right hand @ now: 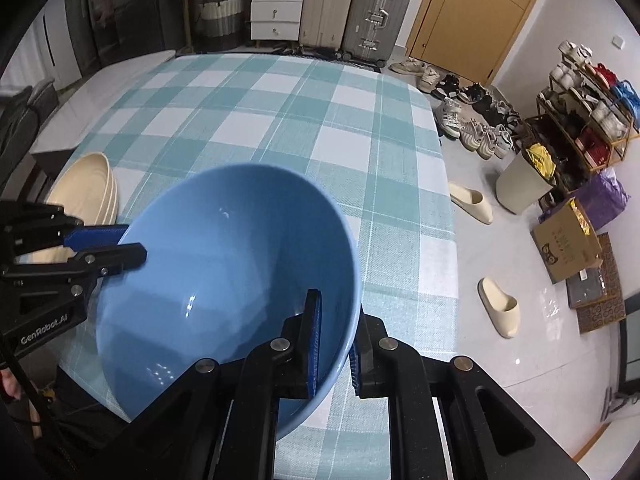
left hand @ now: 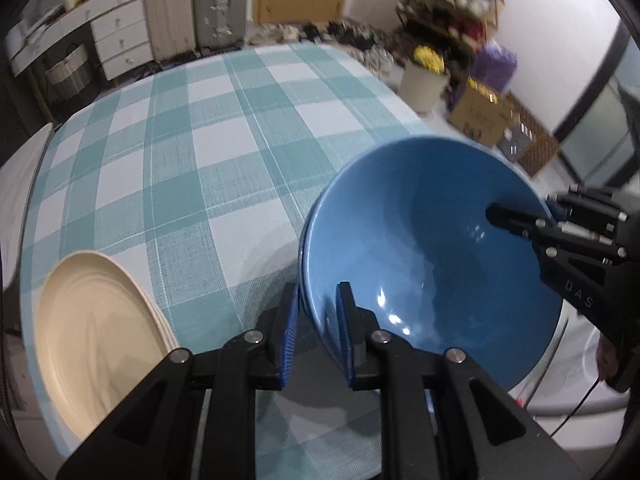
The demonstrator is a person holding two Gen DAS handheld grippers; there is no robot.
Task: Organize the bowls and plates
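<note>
A large blue bowl (left hand: 424,240) (right hand: 224,280) is held tilted over the near part of the teal checked tablecloth (left hand: 208,152) (right hand: 280,120). My left gripper (left hand: 318,332) is shut on the bowl's near-left rim, one pad inside and one outside. My right gripper (right hand: 334,344) is shut on the opposite rim in the same way. Each gripper also shows in the other's view, the right gripper (left hand: 516,216) at the right and the left gripper (right hand: 116,246) at the left. A stack of cream plates (left hand: 96,336) (right hand: 86,192) rests on the cloth to the left of the bowl.
The floor to the right of the table holds shoes (right hand: 472,128), two cream slippers (right hand: 500,308), a bin (right hand: 524,184), a cardboard box (right hand: 568,240) and a shoe rack (right hand: 584,120). Suitcases (right hand: 352,12) and white drawers (right hand: 276,8) stand beyond the table's far edge.
</note>
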